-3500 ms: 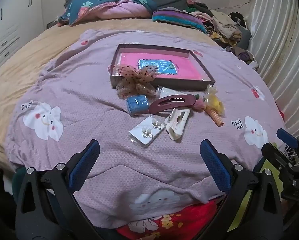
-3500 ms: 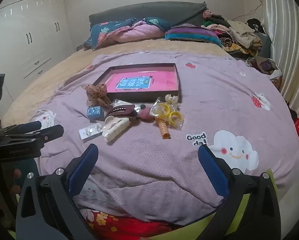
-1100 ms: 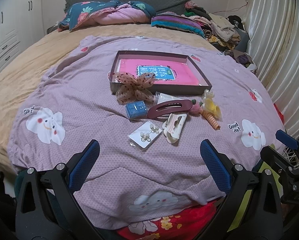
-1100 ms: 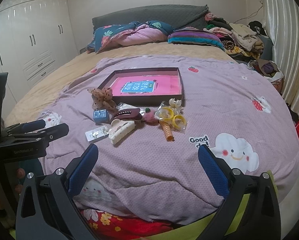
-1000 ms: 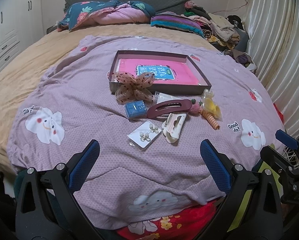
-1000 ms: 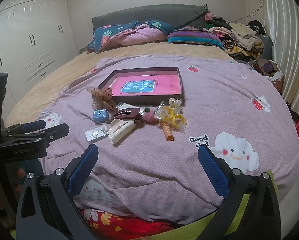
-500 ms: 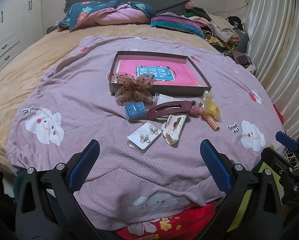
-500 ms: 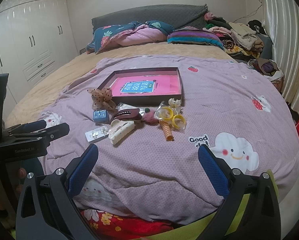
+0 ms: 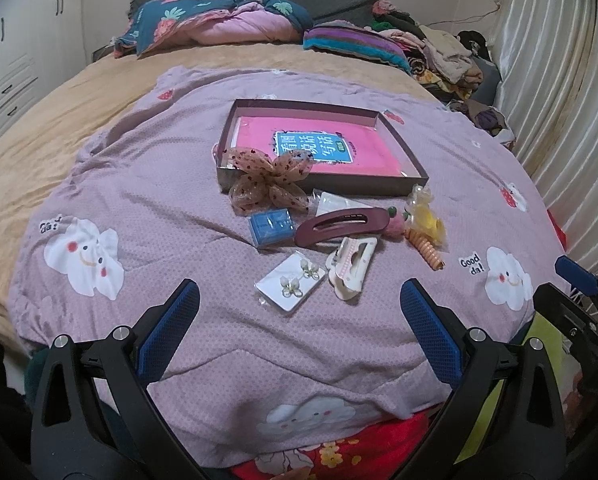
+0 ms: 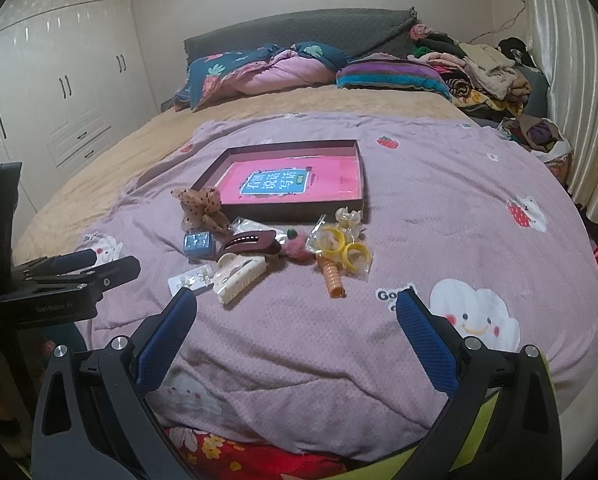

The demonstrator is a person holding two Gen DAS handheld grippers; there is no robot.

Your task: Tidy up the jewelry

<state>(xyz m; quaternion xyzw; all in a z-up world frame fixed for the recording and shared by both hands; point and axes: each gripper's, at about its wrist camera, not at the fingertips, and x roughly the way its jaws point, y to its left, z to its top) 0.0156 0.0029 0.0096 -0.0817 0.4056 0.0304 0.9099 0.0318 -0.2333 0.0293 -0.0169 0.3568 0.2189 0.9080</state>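
Note:
A shallow brown box [image 9: 403, 142] [image 10: 361, 184] with a pink book inside lies on the purple bedspread. In front of it lie hair and jewelry items: a dotted bow [image 9: 267, 182] [image 10: 201, 208], a blue box [image 9: 271, 227] [image 10: 198, 244], a maroon clip [image 9: 341, 226] [image 10: 253, 242], a cream claw clip [image 9: 351, 267] [image 10: 239, 276], an earring card [image 9: 291, 286] [image 10: 191, 280], yellow rings in a bag [image 9: 425, 216] [image 10: 345, 250] and an orange coil tie [image 9: 425, 250] [image 10: 333, 278]. My left gripper [image 9: 299, 332] and right gripper [image 10: 295, 340] are open and empty near the bed's front edge.
The purple bedspread [image 9: 159, 208] covers a tan sheet [image 9: 59, 120]. Pillows and folded quilts [image 10: 267, 68] sit at the headboard, a clothes pile [image 10: 487, 68] at the back right, curtains on the right, and white wardrobes [image 10: 59, 92] on the left.
Both views have shifted only slightly; the items sit a little lower and nearer in the frames. Both grippers stay open and empty.

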